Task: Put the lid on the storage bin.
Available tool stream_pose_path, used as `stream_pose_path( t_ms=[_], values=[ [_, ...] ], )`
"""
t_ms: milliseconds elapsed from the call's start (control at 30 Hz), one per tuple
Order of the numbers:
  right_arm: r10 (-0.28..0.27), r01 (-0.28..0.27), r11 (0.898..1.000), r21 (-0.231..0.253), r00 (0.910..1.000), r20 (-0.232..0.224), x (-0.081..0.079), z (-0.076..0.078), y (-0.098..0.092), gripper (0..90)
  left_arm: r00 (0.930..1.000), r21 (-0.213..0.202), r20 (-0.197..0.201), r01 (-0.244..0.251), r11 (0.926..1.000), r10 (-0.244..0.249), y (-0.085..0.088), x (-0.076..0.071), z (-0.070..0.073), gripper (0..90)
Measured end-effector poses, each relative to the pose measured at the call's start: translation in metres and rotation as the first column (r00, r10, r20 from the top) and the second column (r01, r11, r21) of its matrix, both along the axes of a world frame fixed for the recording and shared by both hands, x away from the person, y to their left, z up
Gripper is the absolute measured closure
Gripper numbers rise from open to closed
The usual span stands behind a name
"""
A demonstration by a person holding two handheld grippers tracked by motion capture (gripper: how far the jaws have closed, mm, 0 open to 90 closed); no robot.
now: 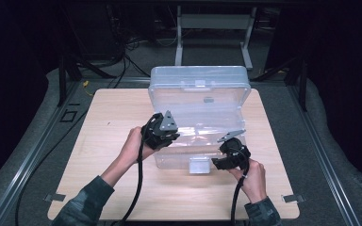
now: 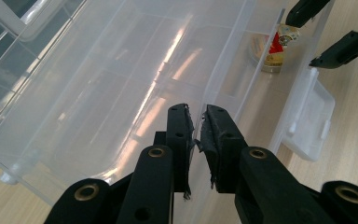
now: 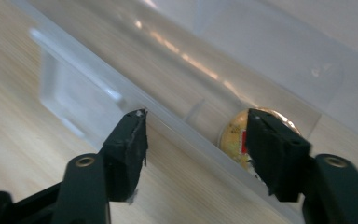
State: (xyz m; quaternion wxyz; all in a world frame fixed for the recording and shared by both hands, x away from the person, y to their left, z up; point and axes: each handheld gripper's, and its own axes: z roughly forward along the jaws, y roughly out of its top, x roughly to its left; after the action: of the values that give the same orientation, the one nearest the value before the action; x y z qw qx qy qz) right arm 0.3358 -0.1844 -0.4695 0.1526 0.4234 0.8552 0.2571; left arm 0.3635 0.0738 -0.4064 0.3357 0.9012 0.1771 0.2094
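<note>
A clear plastic storage box (image 1: 179, 162) sits on the wooden table (image 1: 113, 117) with its lid (image 1: 198, 75) standing open at the back. My left gripper (image 1: 167, 136) (image 2: 198, 114) is shut on the box's thin left wall. My right gripper (image 1: 221, 157) (image 3: 196, 121) stands open astride the box's front wall (image 3: 177, 123), one jaw outside over the table and one inside. Just behind the inner jaw, a small round tin (image 3: 235, 133) (image 2: 272, 49) with a yellow and red label lies on the box floor. The right gripper (image 2: 303, 41) hangs over that tin.
A clear latch tab (image 1: 199, 165) (image 2: 310, 123) (image 3: 70, 102) juts from the middle of the box's front wall. Bare table lies to the left of the box and in front of it. Dark floor, cables and a metal stand (image 1: 214, 23) lie beyond the table.
</note>
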Motion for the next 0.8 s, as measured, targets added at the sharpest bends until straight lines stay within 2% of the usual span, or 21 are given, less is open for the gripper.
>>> stream_pose_path(
  t_ms=[67, 167, 267, 400, 467, 567, 733, 800],
  values=[
    [0.013, -0.014, 0.997, 0.072, 0.9998, 0.016, -0.004, 0.009, -0.006, 44.2, 1.0000, -0.001, 0.002, 0.000, 1.0000, 0.000, 0.000, 0.000, 0.000, 80.4],
    [0.019, -0.024, 0.994, 0.106, 0.9987, 0.047, -0.011, 0.026, -0.011, 45.8, 1.0000, -0.002, 0.000, -0.001, 1.0000, 0.001, 0.000, -0.001, -0.001, 80.3],
    [0.033, -0.044, 0.989, 0.145, 0.9965, 0.077, -0.016, 0.040, -0.013, 53.4, 1.0000, -0.012, -0.006, -0.001, 0.9999, 0.001, 0.001, -0.001, -0.002, 80.1],
    [0.041, -0.065, 0.983, 0.171, 0.9892, 0.141, -0.019, 0.062, -0.012, 62.4, 0.9998, -0.020, -0.020, 0.001, 0.9998, -0.002, 0.002, -0.003, -0.005, 79.7],
    [0.032, -0.068, 0.979, 0.193, 0.9826, 0.183, -0.018, 0.073, -0.013, 68.2, 0.9996, -0.022, -0.028, 0.000, 0.9997, -0.001, 0.002, -0.004, -0.005, 78.9],
    [0.011, -0.063, 0.972, 0.225, 0.9747, 0.223, -0.007, 0.083, -0.012, 75.5, 0.9993, -0.019, -0.036, -0.005, 0.9998, 0.005, 0.001, -0.005, -0.006, 77.4],
    [-0.007, -0.048, 0.969, 0.243, 0.9755, 0.220, 0.022, 0.091, 0.003, 85.6, 0.9989, -0.002, -0.043, -0.017, 0.9998, 0.017, 0.001, -0.012, -0.008, 75.3],
    [-0.010, -0.041, 0.973, 0.228, 0.9752, 0.221, 0.029, 0.094, 0.012, 89.4, 0.9976, -0.002, -0.069, -0.008, 1.0000, 0.008, 0.001, -0.014, -0.012, 75.0]
  ],
)
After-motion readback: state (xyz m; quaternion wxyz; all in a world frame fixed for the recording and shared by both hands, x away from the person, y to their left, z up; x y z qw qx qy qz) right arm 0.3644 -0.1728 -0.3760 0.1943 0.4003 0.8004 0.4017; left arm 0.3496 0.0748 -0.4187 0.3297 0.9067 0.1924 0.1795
